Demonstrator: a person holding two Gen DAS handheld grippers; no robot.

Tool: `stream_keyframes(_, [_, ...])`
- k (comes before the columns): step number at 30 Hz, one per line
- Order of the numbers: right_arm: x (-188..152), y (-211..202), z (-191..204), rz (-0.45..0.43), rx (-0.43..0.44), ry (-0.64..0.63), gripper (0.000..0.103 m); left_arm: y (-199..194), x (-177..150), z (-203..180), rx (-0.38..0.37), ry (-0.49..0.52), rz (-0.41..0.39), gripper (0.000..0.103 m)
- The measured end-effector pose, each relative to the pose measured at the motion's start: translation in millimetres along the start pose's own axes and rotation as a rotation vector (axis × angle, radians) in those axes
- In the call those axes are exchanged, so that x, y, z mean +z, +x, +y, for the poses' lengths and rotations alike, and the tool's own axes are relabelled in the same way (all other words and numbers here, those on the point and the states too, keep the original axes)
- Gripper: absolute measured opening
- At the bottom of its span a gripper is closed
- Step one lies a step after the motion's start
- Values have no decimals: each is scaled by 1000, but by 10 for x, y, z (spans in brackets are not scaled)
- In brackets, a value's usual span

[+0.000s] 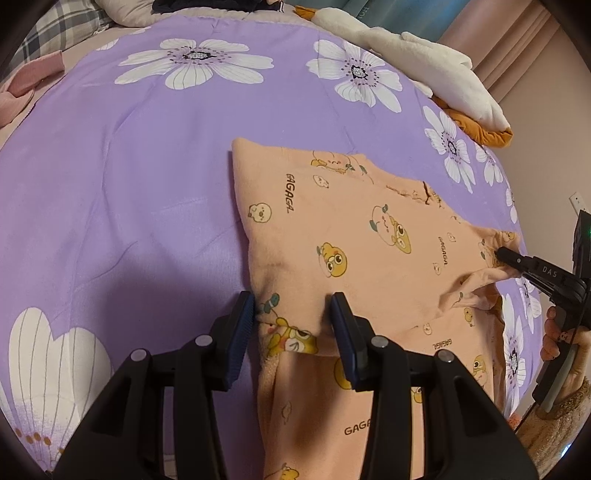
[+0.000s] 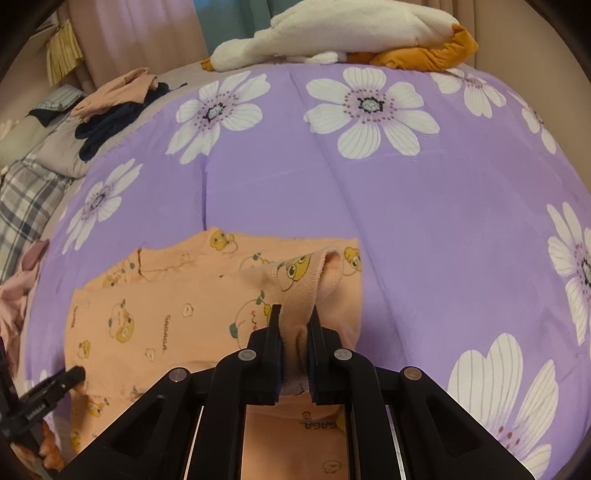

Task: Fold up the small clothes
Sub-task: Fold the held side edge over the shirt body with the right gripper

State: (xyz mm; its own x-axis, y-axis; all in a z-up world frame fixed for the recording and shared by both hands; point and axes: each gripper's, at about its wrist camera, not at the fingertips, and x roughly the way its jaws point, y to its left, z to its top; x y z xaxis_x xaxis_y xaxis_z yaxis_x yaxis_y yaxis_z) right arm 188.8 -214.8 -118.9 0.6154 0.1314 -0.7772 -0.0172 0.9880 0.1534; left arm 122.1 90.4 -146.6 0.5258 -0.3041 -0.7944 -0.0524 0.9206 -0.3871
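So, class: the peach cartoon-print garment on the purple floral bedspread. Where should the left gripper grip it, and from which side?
Grip the peach cartoon-print garment at its near-left folded edge, coming down from above at the near side. The left gripper already straddles a raised fold there, and the right gripper pinches the opposite ribbed cuff.

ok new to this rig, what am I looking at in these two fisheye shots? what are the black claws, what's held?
No robot arm here: a person carries a two-finger gripper in each hand, each with a camera looking along its fingers. One picture is from the left gripper, the other from the right gripper. On the purple flowered bedspread lies a peach cartoon-print garment, partly folded. The right gripper is shut on its ribbed edge. The left gripper's fingers straddle a fold of the cloth near the garment's left edge, not clamped. A plush toy lies at the bed's far edge.
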Motion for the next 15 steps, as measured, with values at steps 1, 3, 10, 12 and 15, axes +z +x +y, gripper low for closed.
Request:
stream_keyframes(1, [-9,14,-8,6,0,1,11,7,2,10,-2,-4,2,41])
stream_keyframes(3, [-31,39,-22,16,-2,3,11,10,0,13,-1,-7,5,41])
stream_keyframes(10, [-89,135,-81,49,4,21,11,35,4,12,4,-13,10,42])
stream_keyframes(12, [-97,158,-92,54,4,22,11,40,5,12,4,-14,10,42])
stream_keyframes(15, [-108,170,-110,58,10,28,11,42,4,11,7,-12,10,42])
